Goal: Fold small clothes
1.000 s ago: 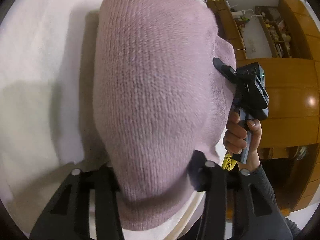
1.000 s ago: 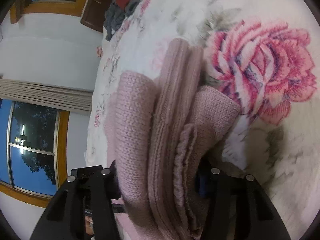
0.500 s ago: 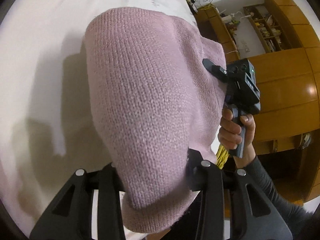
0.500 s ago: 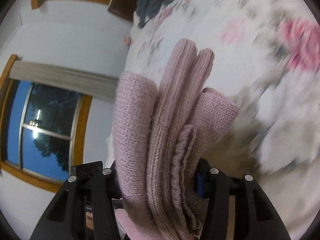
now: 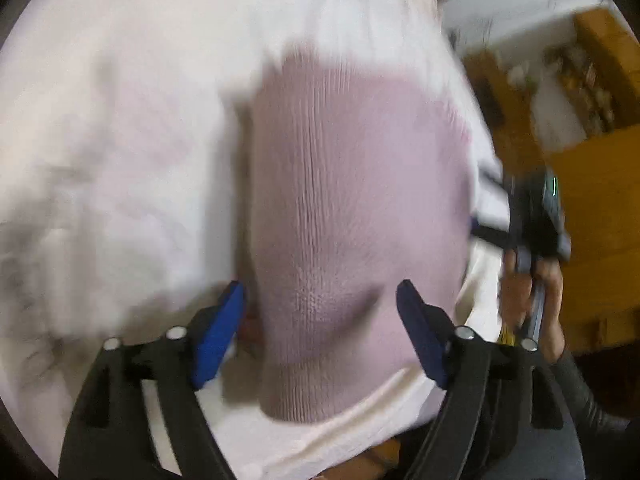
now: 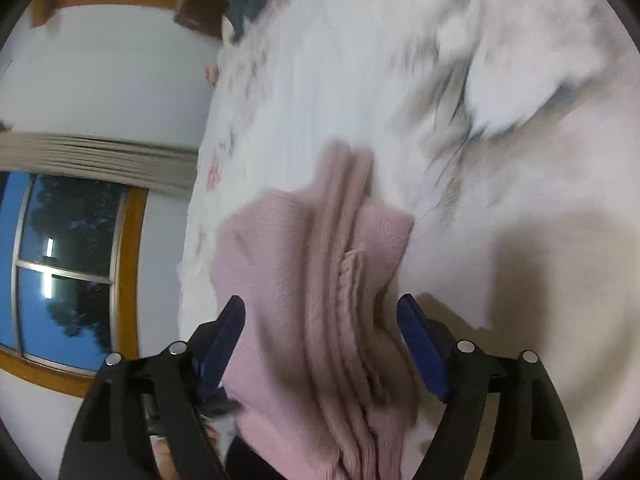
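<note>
Risking a sprung fold: you are holding both grippers spread, so nothing is pinning the stacked layers, and a blue pad dragging the knit could be pulling them apart.

Item: pink knitted garment [image 5: 352, 220], soft, ribbed, folded into thick rounded layers [image 6: 320, 300], lying on the white floral bedspread [image 6: 360, 80].

Left gripper [image 5: 320, 320]: fingers apart, straddling the bundle's near end.

Right gripper [image 6: 320, 332]: fingers apart, flanking the layered edge.

Both views are blurring; contact is unclear.
</note>
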The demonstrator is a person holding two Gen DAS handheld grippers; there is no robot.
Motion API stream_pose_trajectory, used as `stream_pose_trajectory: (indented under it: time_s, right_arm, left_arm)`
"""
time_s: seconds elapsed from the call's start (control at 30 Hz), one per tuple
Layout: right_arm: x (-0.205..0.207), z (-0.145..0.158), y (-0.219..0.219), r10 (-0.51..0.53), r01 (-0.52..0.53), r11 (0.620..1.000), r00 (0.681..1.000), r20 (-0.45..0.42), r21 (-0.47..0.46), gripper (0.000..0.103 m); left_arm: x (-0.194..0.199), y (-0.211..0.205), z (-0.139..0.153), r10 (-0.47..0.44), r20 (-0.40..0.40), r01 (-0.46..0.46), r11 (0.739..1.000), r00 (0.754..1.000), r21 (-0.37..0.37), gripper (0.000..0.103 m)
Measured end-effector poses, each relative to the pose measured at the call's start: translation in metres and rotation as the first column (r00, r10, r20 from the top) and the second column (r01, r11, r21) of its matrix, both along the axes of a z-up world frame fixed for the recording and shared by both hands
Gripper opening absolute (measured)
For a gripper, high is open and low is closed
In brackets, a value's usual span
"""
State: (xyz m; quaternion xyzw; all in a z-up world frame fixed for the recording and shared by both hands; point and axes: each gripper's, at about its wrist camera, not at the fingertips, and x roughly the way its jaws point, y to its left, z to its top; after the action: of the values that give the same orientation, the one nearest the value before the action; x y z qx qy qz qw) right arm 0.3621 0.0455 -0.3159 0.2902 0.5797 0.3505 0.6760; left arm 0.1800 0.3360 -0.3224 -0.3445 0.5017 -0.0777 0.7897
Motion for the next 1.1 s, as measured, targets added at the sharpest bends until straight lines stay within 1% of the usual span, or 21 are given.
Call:
stream_pose_trajectory:
  time_s: [0.03, 0.07, 0.1, 0.17, 0.23, 0.27, 0.3, 0.43, 0.5, 0.57, 0.63, 0.7, 0.77, 0.83, 0.9, 0.93, 0.97, 1.0, 1.03, 1.07, 1.1]
  right_arm:
    - [-0.009, 0.011, -0.005, 0.003, -0.003, 1.000, 0.999, 0.036, -0.008, 0.076]
    - [-0.017, 0.020, -0.005, 0.017, -0.016, 1.000, 0.997, 0.070, -0.021, 0.070]
    - [-0.028, 0.028, -0.001, 0.049, -0.045, 0.998, 0.993, 0.104, -0.043, 0.065]
    - [-0.040, 0.034, 0.012, 0.115, -0.102, 0.990, 0.984, 0.138, -0.098, 0.059]
    - [-0.049, 0.025, 0.028, 0.172, -0.152, 0.977, 0.977, 0.129, -0.152, 0.050]
    - [-0.052, 0.021, 0.035, 0.185, -0.162, 0.970, 0.975, 0.120, -0.179, 0.026]
    - [-0.051, 0.020, 0.039, 0.191, -0.159, 0.962, 0.973, 0.129, -0.223, 0.016]
    - [-0.049, 0.038, 0.027, 0.119, -0.073, 0.972, 0.973, 0.200, -0.222, 0.011]
    - [-0.042, 0.014, 0.019, 0.089, -0.042, 0.955, 0.984, 0.152, -0.292, 0.012]
    - [-0.041, 0.003, 0.014, 0.084, -0.044, 0.957, 0.988, 0.128, -0.288, 0.017]
    - [-0.041, 0.019, 0.013, 0.115, -0.072, 0.961, 0.982, 0.148, -0.267, 0.020]
    - [-0.037, 0.046, 0.010, 0.093, -0.031, 0.968, 0.966, 0.240, -0.251, 0.023]
    - [-0.025, 0.061, 0.016, 0.091, -0.023, 0.971, 0.956, 0.280, -0.237, 0.023]
    - [-0.015, 0.065, 0.035, 0.132, -0.053, 0.963, 0.947, 0.292, -0.264, 0.023]
    - [-0.006, 0.060, 0.058, 0.190, -0.097, 0.949, 0.936, 0.297, -0.301, 0.023]
    - [-0.001, 0.056, 0.063, 0.204, -0.103, 0.940, 0.934, 0.294, -0.325, 0.023]
    - [0.002, 0.051, 0.066, 0.215, -0.108, 0.931, 0.934, 0.285, -0.349, 0.016]
    - [0.010, 0.040, 0.065, 0.219, -0.100, 0.915, 0.937, 0.272, -0.391, 0.003]
    - [0.014, 0.030, 0.068, 0.215, -0.087, 0.901, 0.940, 0.265, -0.424, 0.000]
    - [0.018, 0.021, 0.066, 0.198, -0.083, 0.906, 0.950, 0.242, -0.415, 0.000]
    - [0.026, 0.012, 0.064, 0.154, -0.068, 0.926, 0.966, 0.207, -0.370, 0.000]
  left_arm:
    - [-0.010, 0.004, 0.010, 0.031, 0.041, -0.030, 0.999, 0.999, -0.014, 0.078]
    - [-0.019, 0.005, 0.017, 0.045, 0.082, -0.042, 0.998, 0.996, -0.039, 0.078]
    - [-0.025, -0.001, 0.024, 0.033, 0.122, -0.023, 0.996, 0.992, -0.087, 0.077]
    - [-0.028, -0.023, 0.022, -0.033, 0.144, 0.053, 0.989, 0.989, -0.141, 0.073]
    - [-0.028, -0.032, 0.004, -0.087, 0.121, 0.107, 0.981, 0.989, -0.163, 0.068]
    - [-0.023, -0.041, -0.008, -0.105, 0.090, 0.120, 0.977, 0.990, -0.175, 0.067]
    - [-0.019, -0.046, -0.020, -0.107, 0.063, 0.118, 0.975, 0.992, -0.190, 0.066]
    - [-0.009, -0.053, -0.047, -0.098, 0.014, 0.098, 0.969, 0.995, -0.229, 0.063]
    - [-0.007, -0.057, -0.047, -0.108, -0.007, 0.103, 0.965, 0.994, -0.241, 0.063]
    - [-0.009, -0.056, -0.030, -0.152, 0.011, 0.150, 0.955, 0.988, -0.257, 0.062]
    - [-0.004, -0.049, 0.001, -0.178, 0.094, 0.196, 0.949, 0.980, -0.246, 0.063]
    - [0.017, -0.029, 0.024, -0.148, 0.159, 0.183, 0.955, 0.976, -0.234, 0.065]
    - [0.041, -0.011, 0.035, -0.121, 0.198, 0.166, 0.959, 0.973, -0.231, 0.066]
    - [0.077, -0.001, 0.035, -0.113, 0.200, 0.155, 0.965, 0.973, -0.210, 0.065]
    - [0.112, 0.008, 0.021, -0.107, 0.159, 0.137, 0.972, 0.981, -0.191, 0.065]
    - [0.125, 0.010, 0.011, -0.103, 0.126, 0.124, 0.977, 0.987, -0.173, 0.063]
    - [0.138, 0.015, -0.007, -0.099, 0.083, 0.113, 0.976, 0.992, -0.186, 0.060]
    - [0.149, 0.018, -0.017, -0.083, 0.056, 0.093, 0.972, 0.995, -0.214, 0.051]
    - [0.153, 0.019, -0.029, -0.071, 0.037, 0.078, 0.968, 0.997, -0.237, 0.039]
    - [0.155, 0.021, -0.035, -0.066, 0.031, 0.072, 0.967, 0.997, -0.243, 0.033]
    - [0.155, 0.022, -0.036, -0.061, 0.029, 0.066, 0.967, 0.998, -0.247, 0.030]
